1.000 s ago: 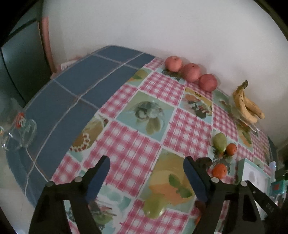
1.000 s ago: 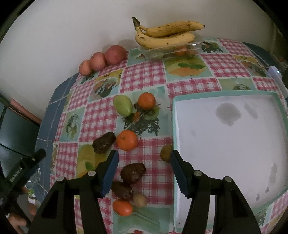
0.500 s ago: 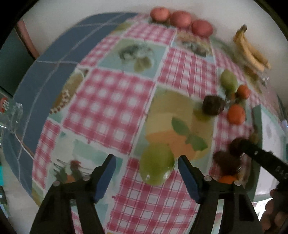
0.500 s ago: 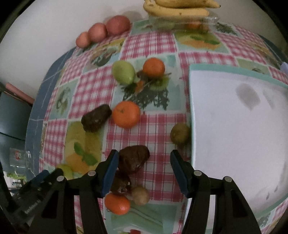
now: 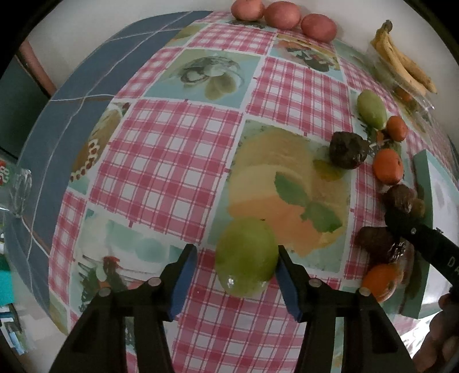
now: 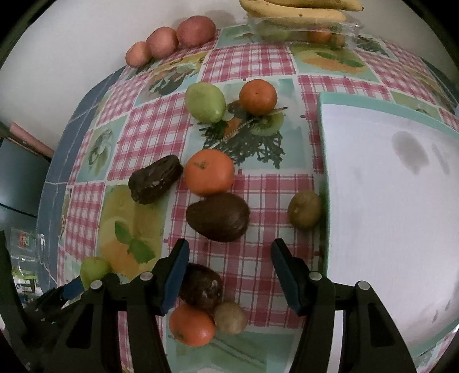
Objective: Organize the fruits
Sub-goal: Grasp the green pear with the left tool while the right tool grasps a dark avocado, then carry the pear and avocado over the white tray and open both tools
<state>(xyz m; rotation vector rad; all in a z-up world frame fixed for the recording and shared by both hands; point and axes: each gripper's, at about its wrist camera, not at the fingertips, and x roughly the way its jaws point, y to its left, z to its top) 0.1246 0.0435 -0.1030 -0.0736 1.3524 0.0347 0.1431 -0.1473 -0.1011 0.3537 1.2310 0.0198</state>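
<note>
Checked cloth w/ fruit prints (image 5: 178,160) is covering most of the table, w/ bare blue tiles (image 5: 71,94) showing along its left edge and a white wall running behind the far edge. Left gripper (image 5: 235,258) is pointing steeply down near the front edge, jaws closing around a green fruit (image 5: 245,261); right pad is touching its side, left pad is sitting a bit apart, so not clamping yet. Right gripper (image 6: 229,258) is hanging over the fruit cluster w/ jaws held apart, gripping nothing; a dark avocado (image 6: 218,216) is lying just ahead of the gap, and another dark fruit (image 6: 200,282) is sitting by its left pad. Behind those, an orange (image 6: 208,172) is touching the avocado, w/ a dark lumpy fruit (image 6: 155,179) to its left. Further back, a green pear-like fruit (image 6: 205,102) and a second orange (image 6: 258,93) are sitting side by side. A kiwi (image 6: 304,209) is resting against the left wall of a white tray (image 6: 387,200) occupying the table's right side. Under the right gripper, a third orange (image 6: 191,324) and a small kiwi (image 6: 231,317) are touching. Three reddish fruits (image 6: 169,40) are lining the far edge by the wall; bananas (image 6: 298,8) are lying on a clear box (image 6: 304,31) at the far right corner. A glass (image 5: 17,189) is standing on the tiles at the left edge.
</note>
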